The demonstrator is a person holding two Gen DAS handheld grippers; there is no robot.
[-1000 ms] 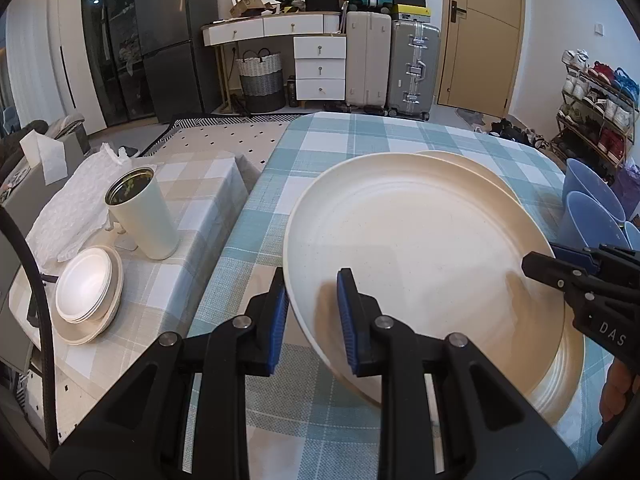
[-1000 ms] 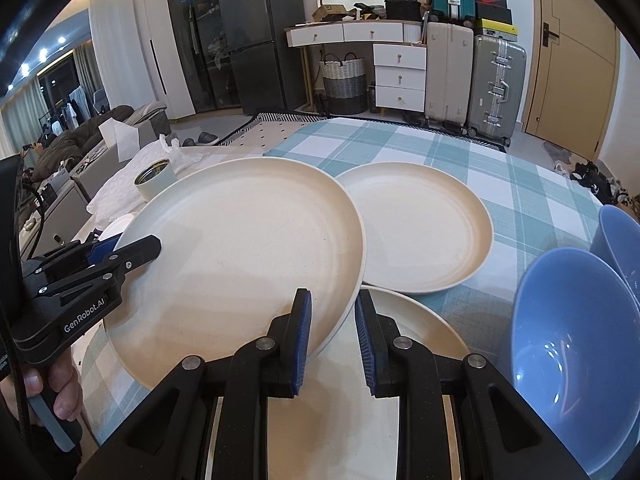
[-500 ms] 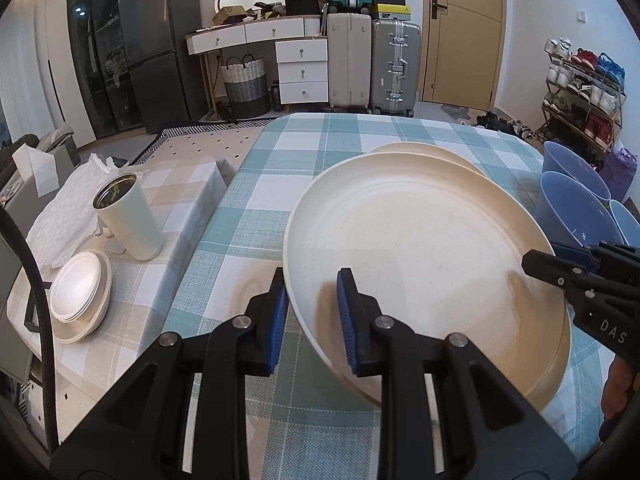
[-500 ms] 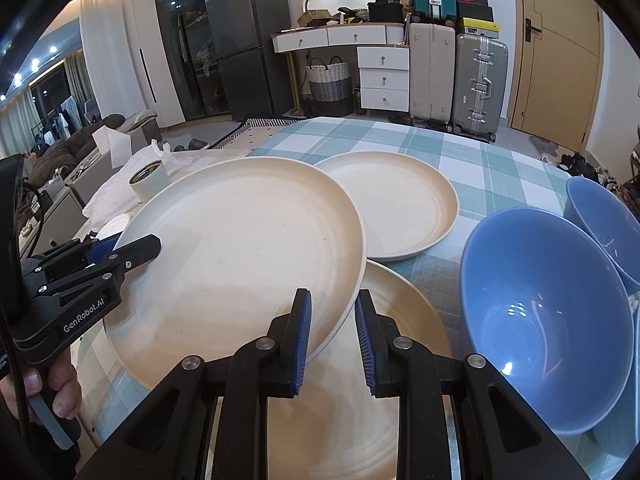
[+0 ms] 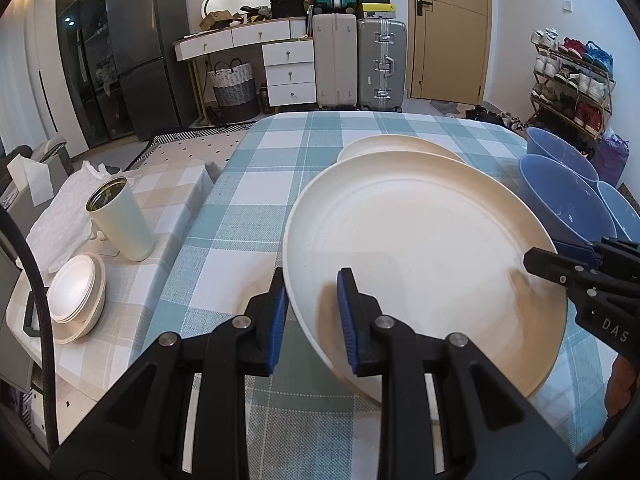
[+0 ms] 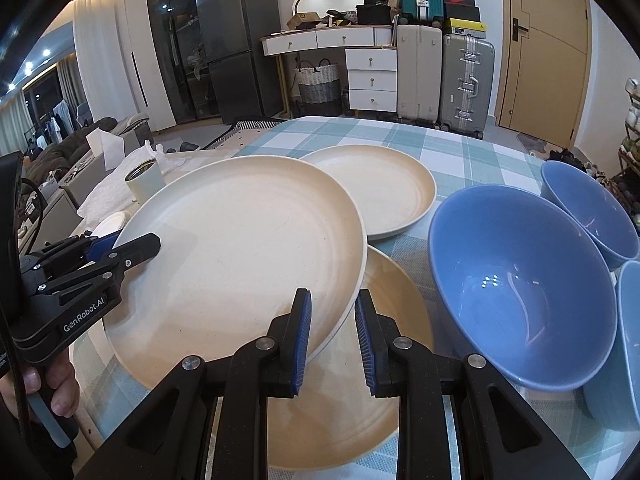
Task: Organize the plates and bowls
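Between both tongs (image 5: 311,316) (rims pinched): cream plate (image 5: 424,256)

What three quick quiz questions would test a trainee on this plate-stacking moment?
1. True or false: both grippers clamp the rim of the same cream plate.
2. How many blue bowls show in the right wrist view? A) one B) three C) five
3. What lies directly under the held plate on the table?

Key:
1. True: left gripper and right gripper grip opposite edges.
2. B: the nearest bowl plus two more.
3. Another cream plate; a third plate sits farther back.
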